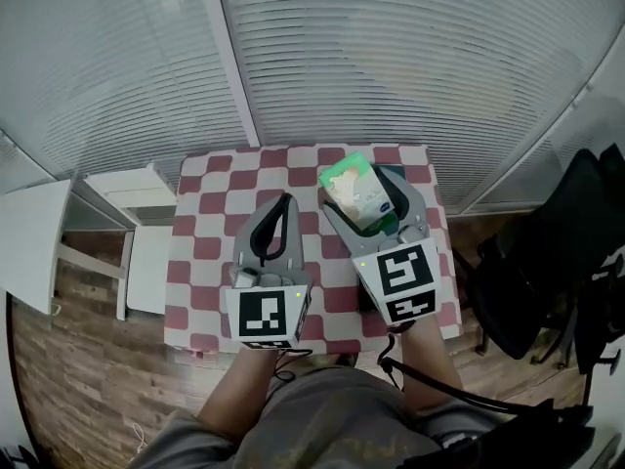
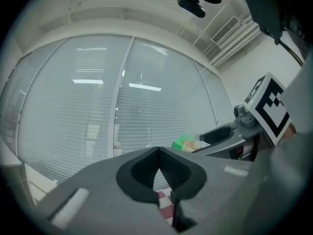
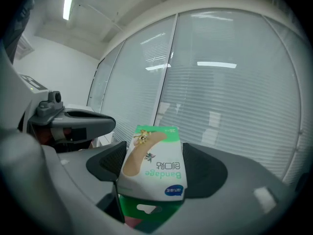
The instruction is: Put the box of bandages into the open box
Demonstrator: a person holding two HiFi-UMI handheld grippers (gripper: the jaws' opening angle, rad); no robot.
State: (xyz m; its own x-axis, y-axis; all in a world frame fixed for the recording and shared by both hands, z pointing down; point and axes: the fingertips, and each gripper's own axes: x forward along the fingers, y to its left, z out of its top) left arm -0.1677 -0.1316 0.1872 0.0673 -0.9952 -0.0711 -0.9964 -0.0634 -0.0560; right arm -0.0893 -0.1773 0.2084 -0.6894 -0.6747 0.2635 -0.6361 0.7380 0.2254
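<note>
Left gripper point(image 1: 284, 201): lower centre of the head view, over the table. The jaws are closed together with nothing between them.
Right gripper point(image 1: 361, 191): just right of the left gripper, tips angled toward the upper left. The jaws stand wide and the pads press on both sides of the bandage box.
Bandage box point(image 1: 354, 190): clamped in the right jaws, held in the air over the far half of the table, at the centre of the head view. It is green and white. In the right gripper view its printed face is toward the camera and reads upside down.
Table point(image 1: 210, 218): red-and-white check cloth, centre of the frame.
Blinds point(image 1: 391, 57): white slats that fill the upper half of the frame behind the table.
Shelf point(image 1: 127, 189): white, just beside the table's left edge.
Chair point(image 1: 566, 252): black, at the right edge of the frame.
Spacing: the grippers are side by side and apart, and each shows in the other's view.
</note>
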